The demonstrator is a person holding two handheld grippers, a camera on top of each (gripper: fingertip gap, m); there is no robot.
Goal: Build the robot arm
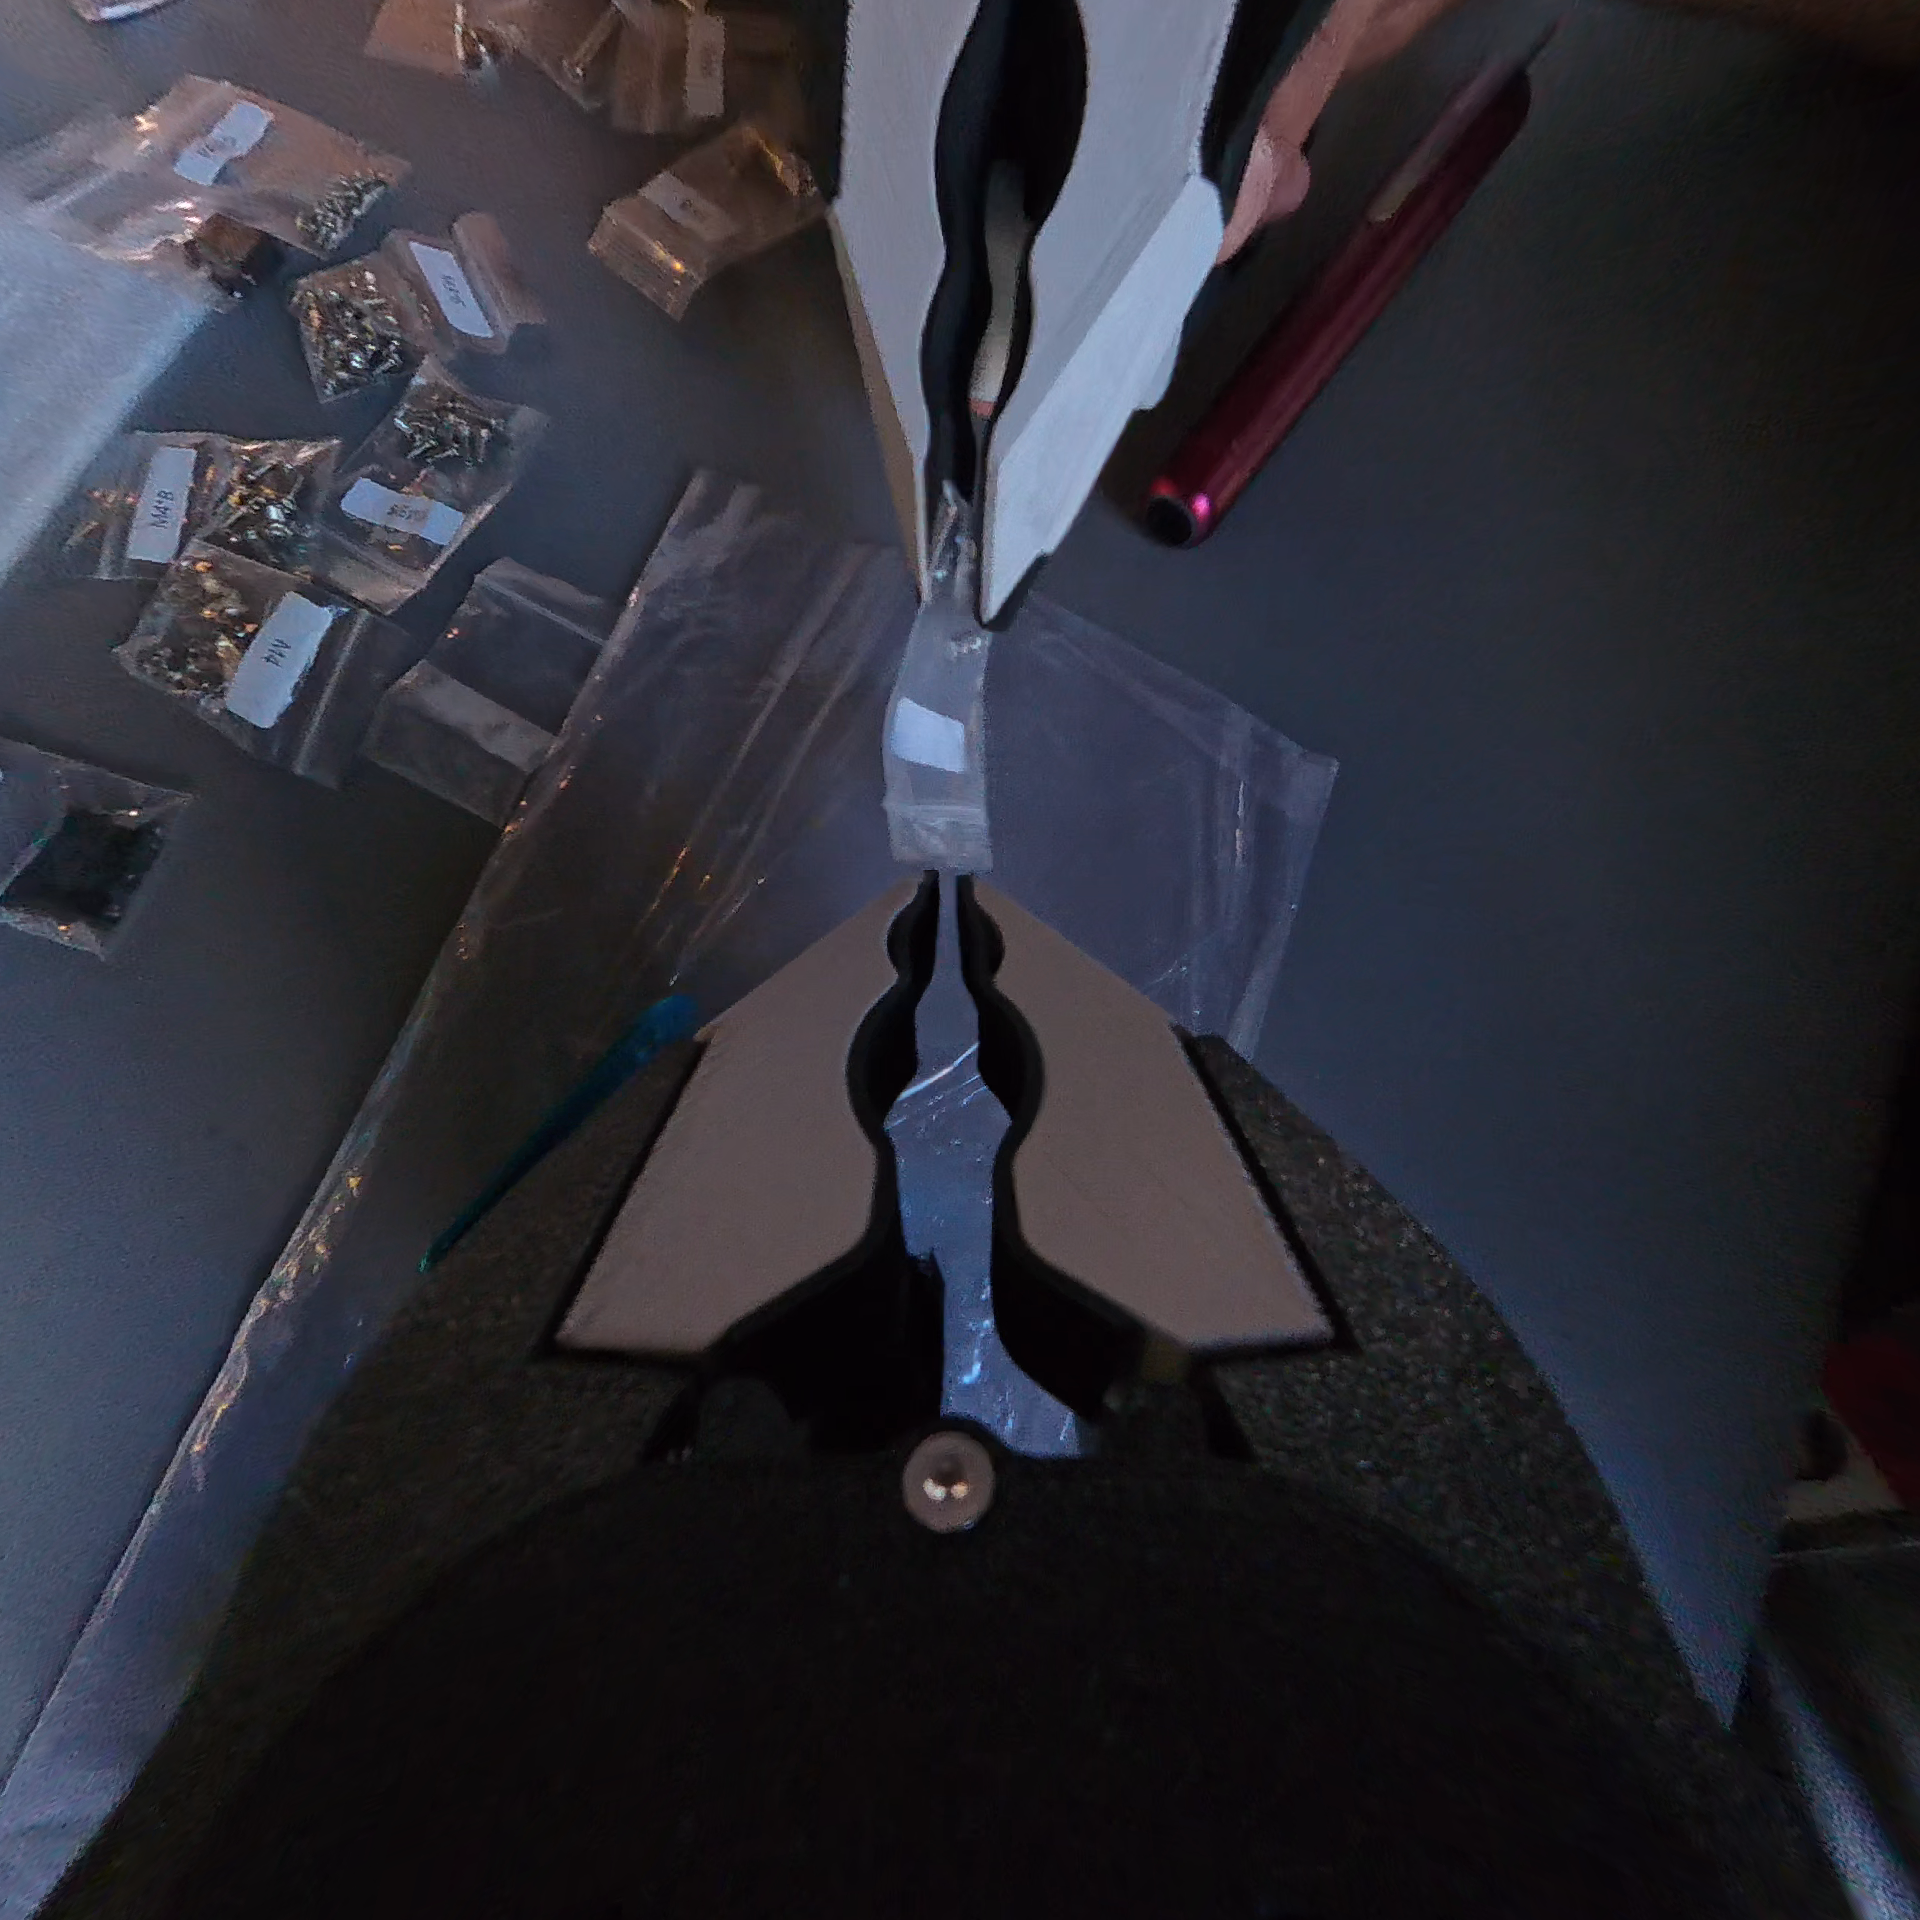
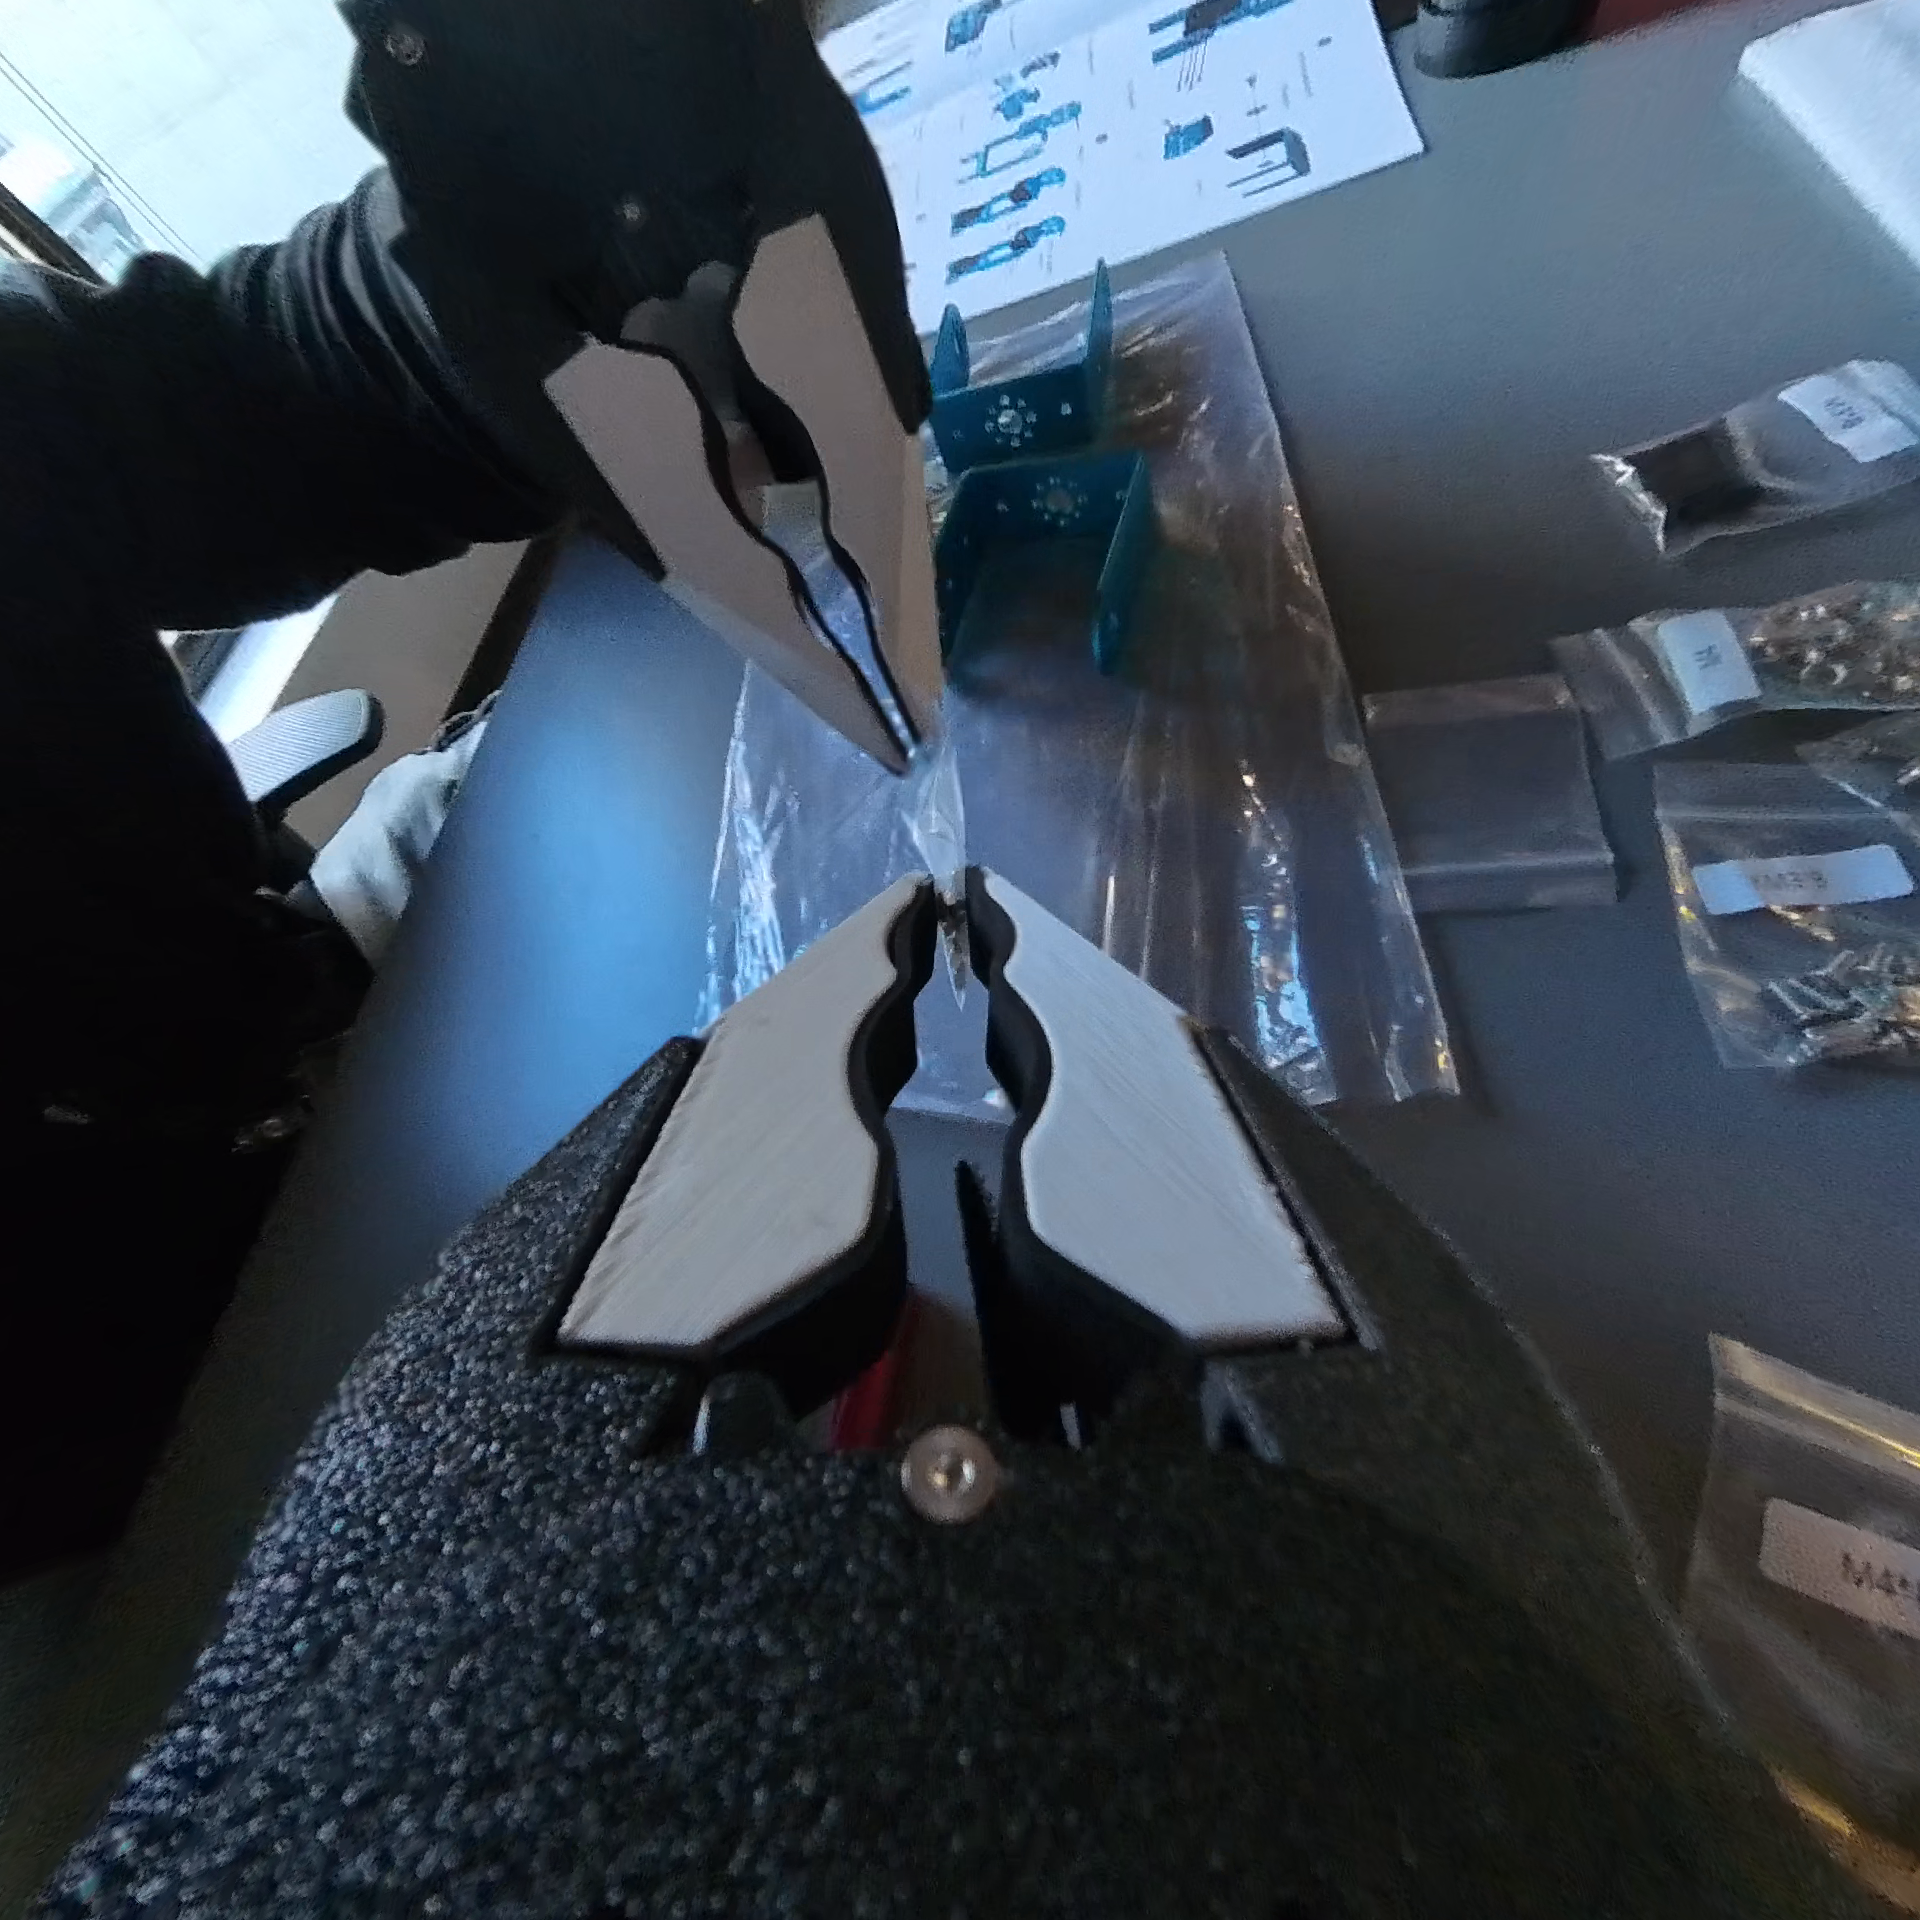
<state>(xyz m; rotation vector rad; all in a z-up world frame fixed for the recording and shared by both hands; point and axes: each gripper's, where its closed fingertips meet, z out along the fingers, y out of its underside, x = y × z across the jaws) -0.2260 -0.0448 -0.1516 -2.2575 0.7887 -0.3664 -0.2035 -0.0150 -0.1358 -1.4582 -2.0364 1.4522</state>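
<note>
Spanning the grey table (image 2: 1558, 312), a large clear bag (image 2: 1195, 831) lies beneath both claws. Left gripper (image 1: 945, 883) and right gripper (image 2: 948, 894), each pressed together, pinch opposite ends of a small labelled bag (image 1: 935, 748), held up between them.

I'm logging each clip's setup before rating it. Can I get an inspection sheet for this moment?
Surface: dark grey table.
Things held: small clear bag with a white label, stretched between both grippers above the table.
Clutter: labelled screw bags, large clear bag, blue brackets, printed sheet, red tube.
Grippers: left gripper shut on one end of the small bag; right gripper shut on the other.
Cables: nothing seen.
Surroundings: office chair, person's dark sleeve.
</note>
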